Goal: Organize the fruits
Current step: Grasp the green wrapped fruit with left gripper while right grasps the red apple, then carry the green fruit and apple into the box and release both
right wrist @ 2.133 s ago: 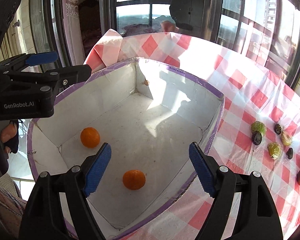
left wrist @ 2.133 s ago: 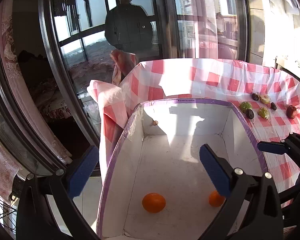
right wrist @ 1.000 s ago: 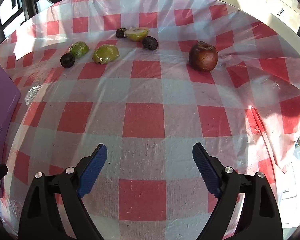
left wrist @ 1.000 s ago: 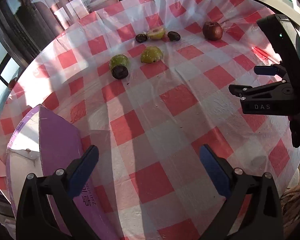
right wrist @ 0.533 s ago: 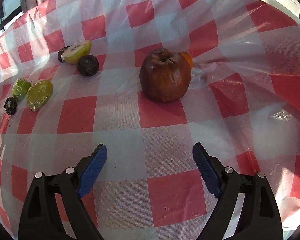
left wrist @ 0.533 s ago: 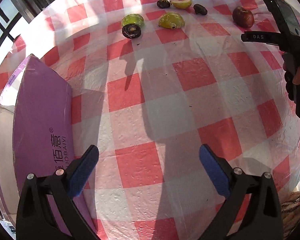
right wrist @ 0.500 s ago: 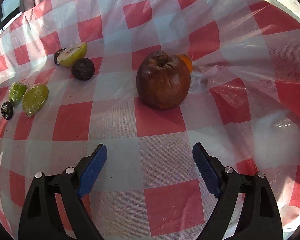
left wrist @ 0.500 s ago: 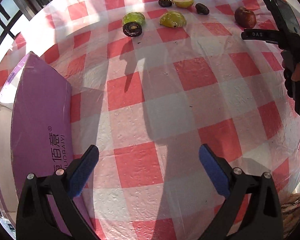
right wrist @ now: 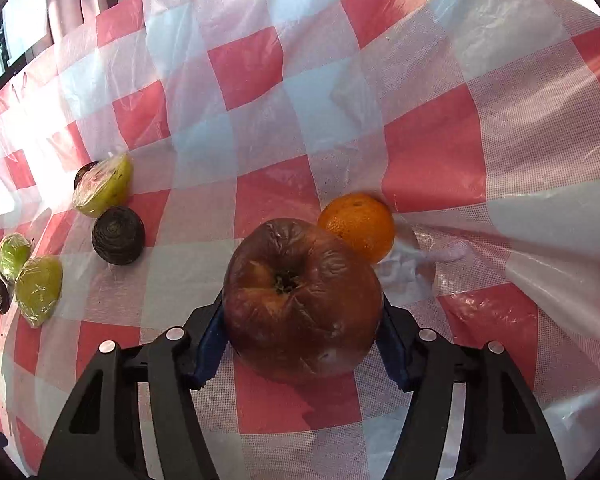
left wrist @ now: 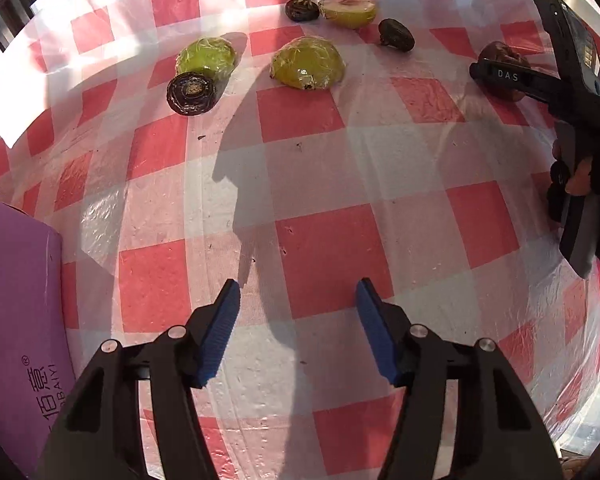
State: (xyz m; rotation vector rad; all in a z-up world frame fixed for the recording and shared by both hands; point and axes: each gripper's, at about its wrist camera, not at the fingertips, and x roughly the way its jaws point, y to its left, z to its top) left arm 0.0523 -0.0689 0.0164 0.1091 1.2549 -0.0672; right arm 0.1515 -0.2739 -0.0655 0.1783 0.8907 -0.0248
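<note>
A wrinkled brown apple (right wrist: 300, 296) sits on the red-and-white checked tablecloth (right wrist: 260, 64), with a small orange (right wrist: 358, 226) touching it from behind. My right gripper (right wrist: 300, 320) is closing on the apple, and its blue pads meet both sides. In the left wrist view the same apple (left wrist: 500, 54) shows at the far right behind a right finger (left wrist: 504, 76). My left gripper (left wrist: 298, 292) hangs over bare cloth; its jaws are closing with nothing between them. Two plastic-wrapped green fruits (left wrist: 207, 58) (left wrist: 308, 63) lie well ahead of it.
Dark wrinkled round fruits (left wrist: 191, 93) (left wrist: 396, 35) and a cut yellow-green half (left wrist: 348, 10) lie among the green ones. A purple cardboard box (left wrist: 16, 320) stands at the left gripper's left. The cloth is creased and bunched behind the orange.
The left gripper moved closer to the cloth and the fruits, and its jaws narrowed a lot. The right gripper advanced onto the brown apple and its jaws came in against it.
</note>
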